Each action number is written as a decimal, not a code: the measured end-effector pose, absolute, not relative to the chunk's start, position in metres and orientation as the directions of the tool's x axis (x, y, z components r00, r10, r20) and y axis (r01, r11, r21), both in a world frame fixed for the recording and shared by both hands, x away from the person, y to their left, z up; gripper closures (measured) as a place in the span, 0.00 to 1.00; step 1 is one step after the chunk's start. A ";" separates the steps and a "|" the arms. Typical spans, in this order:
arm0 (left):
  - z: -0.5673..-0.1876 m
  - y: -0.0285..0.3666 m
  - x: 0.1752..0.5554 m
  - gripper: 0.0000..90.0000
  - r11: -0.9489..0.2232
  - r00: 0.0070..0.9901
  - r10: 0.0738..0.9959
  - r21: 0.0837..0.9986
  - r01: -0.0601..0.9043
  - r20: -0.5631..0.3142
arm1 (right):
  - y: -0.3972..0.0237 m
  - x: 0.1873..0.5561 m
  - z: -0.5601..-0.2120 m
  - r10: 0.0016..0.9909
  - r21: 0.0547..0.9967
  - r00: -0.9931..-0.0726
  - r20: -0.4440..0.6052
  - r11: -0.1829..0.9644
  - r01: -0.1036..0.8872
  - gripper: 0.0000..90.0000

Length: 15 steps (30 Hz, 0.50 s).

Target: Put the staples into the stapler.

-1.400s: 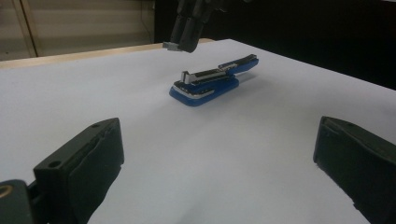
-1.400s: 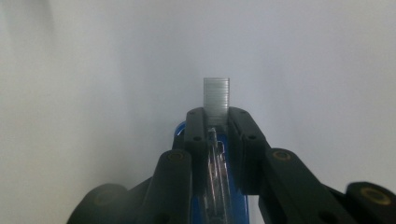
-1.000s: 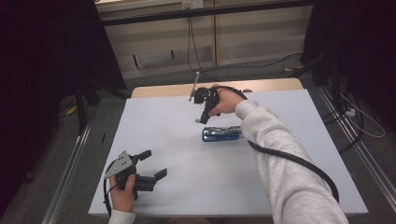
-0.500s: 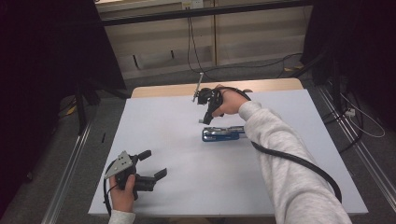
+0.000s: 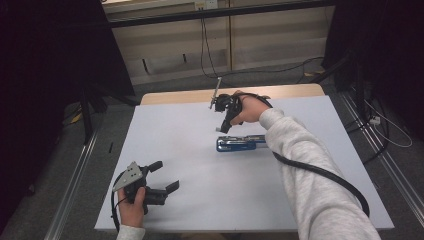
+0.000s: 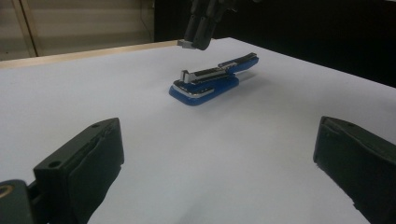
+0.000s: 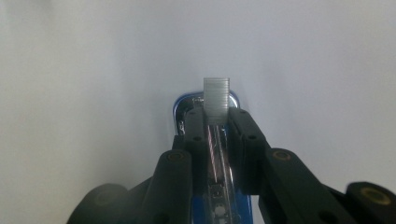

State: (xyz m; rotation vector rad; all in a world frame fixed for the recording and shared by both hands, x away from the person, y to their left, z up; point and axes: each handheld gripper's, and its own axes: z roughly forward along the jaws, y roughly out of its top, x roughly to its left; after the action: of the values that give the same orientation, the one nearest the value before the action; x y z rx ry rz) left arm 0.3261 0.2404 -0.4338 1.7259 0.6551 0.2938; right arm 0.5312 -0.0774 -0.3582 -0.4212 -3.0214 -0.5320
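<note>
Right gripper view: right tongs (image 7: 217,122) pinch staple strip (image 7: 216,95) above open stapler (image 7: 187,106)

The person wore a light grey, soft-knit long sleeve (image 5: 320,195) on the right arm, and a cuff of the same pale fabric (image 5: 131,232) showed at the left wrist. The black two-jaw left gripper (image 5: 162,176) carried a grey three-cornered plate (image 5: 129,174) and padded block jaws with small round holes. A thick black cable (image 5: 325,175) trailed from the black right gripper (image 5: 226,126), whose linkage arms bore round pivot screws.
</note>
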 end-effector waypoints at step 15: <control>-0.434 0.239 0.326 0.02 -0.138 0.809 0.569 0.953 0.269 -0.146 | -0.085 0.530 -0.360 0.265 0.318 -0.960 0.093 0.906 0.281 0.87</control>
State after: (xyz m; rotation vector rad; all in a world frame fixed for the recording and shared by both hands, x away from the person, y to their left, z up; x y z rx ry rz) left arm 0.3259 0.2393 -0.4338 1.7292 0.6547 0.2937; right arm 0.5299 -0.0847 -0.3598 -0.4328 -3.0202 -0.5150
